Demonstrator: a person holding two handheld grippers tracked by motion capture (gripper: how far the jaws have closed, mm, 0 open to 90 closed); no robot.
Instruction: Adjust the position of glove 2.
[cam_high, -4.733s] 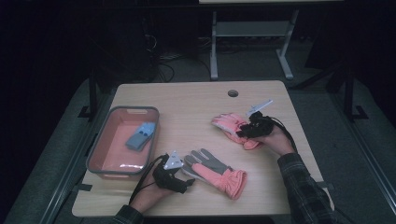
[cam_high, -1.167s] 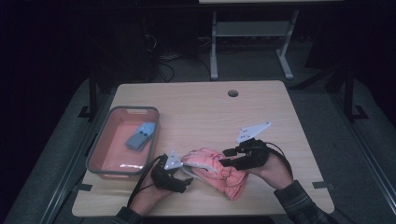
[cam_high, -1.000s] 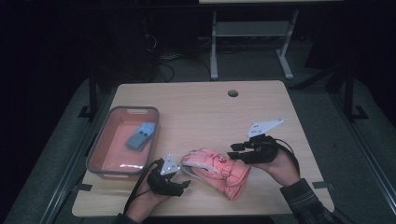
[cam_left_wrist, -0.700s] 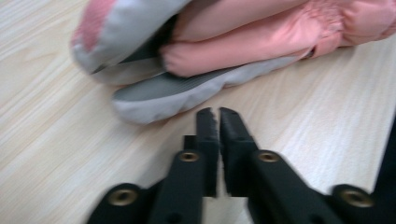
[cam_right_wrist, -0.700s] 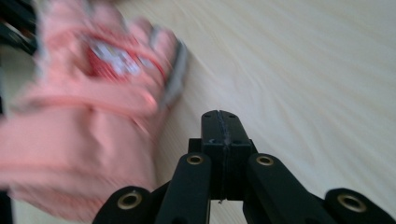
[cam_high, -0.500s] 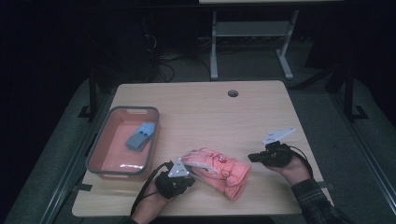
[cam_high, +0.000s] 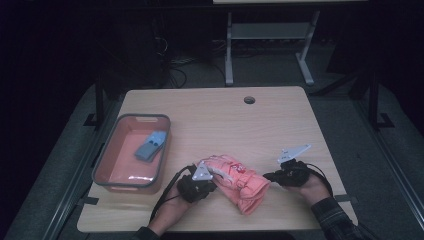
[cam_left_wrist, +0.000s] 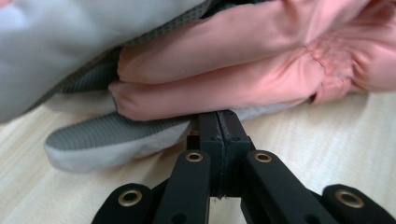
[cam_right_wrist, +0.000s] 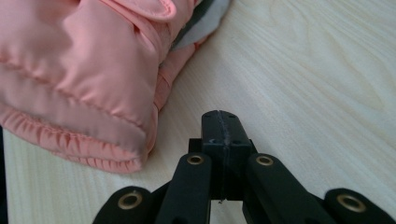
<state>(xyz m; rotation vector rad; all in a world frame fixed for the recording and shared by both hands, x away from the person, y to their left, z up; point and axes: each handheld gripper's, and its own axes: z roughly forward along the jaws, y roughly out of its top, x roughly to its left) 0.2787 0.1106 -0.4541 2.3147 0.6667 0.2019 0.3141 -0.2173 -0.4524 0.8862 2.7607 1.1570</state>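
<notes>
I have both grippers closed on nothing; the gloves (cam_high: 235, 181) lie stacked near the table's front edge, long axis running between them, left gripper (cam_high: 201, 186) touching (right gripper (cam_high: 271, 176) just beside).

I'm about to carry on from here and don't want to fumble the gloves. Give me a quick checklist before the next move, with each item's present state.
1. Pink padded gloves stacked together on the light wooden table: ok.
2. Left gripper empty, jaws shut, tip against the pile's edge: ok.
3. Right gripper empty, jaws shut, apart from the gloves: ok.
4. Jaws open for a grasp: not ok, both shut.
5. Pink plastic bin has room beside the blue object in it: ok.
6. Pile lined up cuff to cuff: cannot tell.
</notes>
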